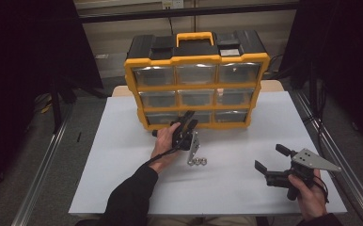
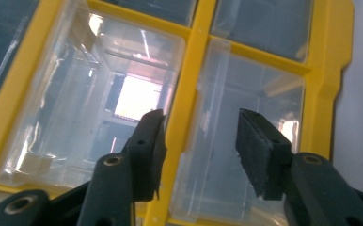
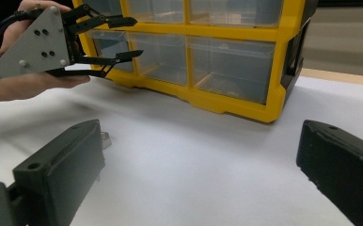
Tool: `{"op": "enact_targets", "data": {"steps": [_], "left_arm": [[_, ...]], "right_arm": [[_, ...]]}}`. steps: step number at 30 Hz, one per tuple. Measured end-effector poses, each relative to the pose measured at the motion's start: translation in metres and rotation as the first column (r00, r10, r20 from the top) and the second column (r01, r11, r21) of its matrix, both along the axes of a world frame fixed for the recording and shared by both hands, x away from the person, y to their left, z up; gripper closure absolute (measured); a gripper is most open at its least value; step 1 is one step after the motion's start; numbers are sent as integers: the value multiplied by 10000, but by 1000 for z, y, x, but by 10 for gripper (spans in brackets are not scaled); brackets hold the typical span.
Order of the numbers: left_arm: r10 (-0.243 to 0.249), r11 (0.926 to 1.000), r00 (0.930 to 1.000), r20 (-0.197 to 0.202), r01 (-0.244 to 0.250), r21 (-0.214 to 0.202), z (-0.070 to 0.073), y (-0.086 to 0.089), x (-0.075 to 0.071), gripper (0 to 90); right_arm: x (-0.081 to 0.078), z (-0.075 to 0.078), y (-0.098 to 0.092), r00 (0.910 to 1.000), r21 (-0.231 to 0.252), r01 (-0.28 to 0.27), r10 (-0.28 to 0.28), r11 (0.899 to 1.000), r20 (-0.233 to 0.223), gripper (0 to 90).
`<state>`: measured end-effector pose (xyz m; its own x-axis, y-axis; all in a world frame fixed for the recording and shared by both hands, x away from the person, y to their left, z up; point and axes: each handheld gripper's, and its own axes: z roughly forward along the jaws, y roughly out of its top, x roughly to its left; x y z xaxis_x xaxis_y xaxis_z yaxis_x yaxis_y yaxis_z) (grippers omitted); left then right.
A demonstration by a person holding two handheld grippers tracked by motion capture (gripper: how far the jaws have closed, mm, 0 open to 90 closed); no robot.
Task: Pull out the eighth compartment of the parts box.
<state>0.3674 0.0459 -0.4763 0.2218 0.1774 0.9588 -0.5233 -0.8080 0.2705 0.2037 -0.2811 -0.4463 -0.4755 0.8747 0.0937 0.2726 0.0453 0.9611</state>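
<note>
Yellow organiser: a yellow and black plastic drawer cabinet (image 1: 196, 80) with an orange handle and clear drawers is stood at the far middle of the white surface (image 1: 123, 155).
Target drawer: the clear plastic drawer at the bottom left (image 1: 163, 117) of the cabinet is reached for by the left tongs; it is seen closed in its slot.
Left tongs: the left tongs (image 1: 188, 118) are held at the bottom drawer row; in the left gripper view (image 2: 201, 141) the jaws are seen partly parted, with a yellow divider and a clear drawer front between them; no pad is seen pressing.
Right tongs: the right tongs (image 1: 270, 157) are held wide open above the near right of the surface, with nothing between the jaws.
Metal nuts: a few small silver nuts (image 1: 197, 161) are laid on the surface just beside the left hand (image 1: 163, 143).
</note>
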Motion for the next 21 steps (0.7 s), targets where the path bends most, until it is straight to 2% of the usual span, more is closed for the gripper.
{"op": "enact_targets", "data": {"steps": [3,6,7,8,10,11,12,17,19,20,21], "left_arm": [[129,9999,9998,-177,-129,40,-2,1,3,555],[204,9997,9996,-186,-201,153,-4,1,4,562],[611,9944,9981,84,-616,859,-2,2,3,569],[611,9944,9981,84,-616,859,-2,2,3,574],[427,9984,9990,147,-432,371,-7,0,6,582],[492,9974,9988,77,-496,523,-7,1,7,599],[1028,9861,9936,476,-1081,1259,-2,2,5,607],[1172,9789,9875,1052,-1327,1555,-5,0,4,671],[1125,9820,9887,986,-1258,1409,-7,0,5,684],[1209,9807,9855,1191,-1372,1396,-7,-1,4,685],[1169,9801,9863,1164,-1336,1472,-8,-1,4,694]], "right_arm": [[0,0,0,10000,-3,-1,1,10000,9,13],[0,0,0,10000,-12,1,-1,10000,14,13],[0,0,0,10000,-13,6,-6,10000,15,13],[0,0,0,10000,-13,6,-6,10000,15,13],[0,0,0,10000,-8,10,-10,10000,12,13],[0,0,0,10000,11,5,-5,10000,0,13],[0,0,0,10000,11,-5,5,10000,4,13],[-1,0,0,10000,15,0,0,10000,9,13],[-1,0,0,10000,2,-31,31,10000,16,13],[0,0,0,10000,-5,-28,28,10000,32,12],[0,0,0,10000,4,5,-5,10000,15,12]]}}
